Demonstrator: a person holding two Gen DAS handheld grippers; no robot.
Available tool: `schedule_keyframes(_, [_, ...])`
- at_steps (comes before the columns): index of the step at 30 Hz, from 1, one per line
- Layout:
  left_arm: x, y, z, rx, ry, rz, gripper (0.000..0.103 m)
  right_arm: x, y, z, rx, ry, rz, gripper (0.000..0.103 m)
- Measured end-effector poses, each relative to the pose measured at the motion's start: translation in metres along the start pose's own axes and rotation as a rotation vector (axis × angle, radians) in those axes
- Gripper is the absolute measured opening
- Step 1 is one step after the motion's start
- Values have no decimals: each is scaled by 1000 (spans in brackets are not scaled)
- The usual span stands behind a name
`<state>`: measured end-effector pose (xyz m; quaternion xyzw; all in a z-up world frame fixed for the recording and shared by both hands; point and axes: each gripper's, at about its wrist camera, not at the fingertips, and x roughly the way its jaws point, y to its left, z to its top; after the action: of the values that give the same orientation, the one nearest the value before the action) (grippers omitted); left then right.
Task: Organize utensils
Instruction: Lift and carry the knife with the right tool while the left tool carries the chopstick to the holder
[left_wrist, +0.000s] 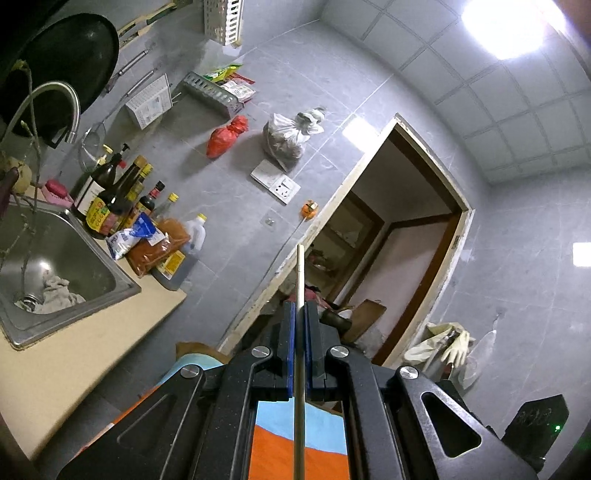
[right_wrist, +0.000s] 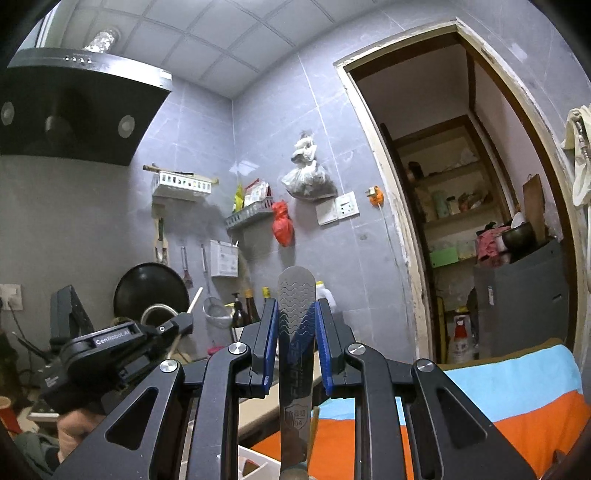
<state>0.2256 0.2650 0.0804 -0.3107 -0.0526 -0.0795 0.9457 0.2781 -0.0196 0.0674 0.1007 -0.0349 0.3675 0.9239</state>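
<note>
My left gripper is shut on a pale wooden chopstick that runs straight up between its blue pads and sticks out past the tips. It points at the grey tiled wall beside a doorway. In the right wrist view my right gripper is shut on the flat steel handle of a utensil with a wave pattern; its working end is hidden below the frame. The left gripper with its chopstick shows at the lower left of that view, held up at about the same height.
A steel sink with a cloth and a curved tap lies at the left on a beige counter, with sauce bottles behind it. A white slotted basket is below the right gripper. Wall racks, a black wok, hanging bags and an open doorway surround.
</note>
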Motion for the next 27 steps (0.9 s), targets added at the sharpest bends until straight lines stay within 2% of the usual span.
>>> schedule_keyframes(19, [3, -5, 1, 18, -13, -13, 2, -2, -2, -13, -7, 3, -2, 17])
schedule_keyframes(27, [-2, -2, -13, 33, 10, 23, 4, -2, 2, -21, -18, 25, -5, 17])
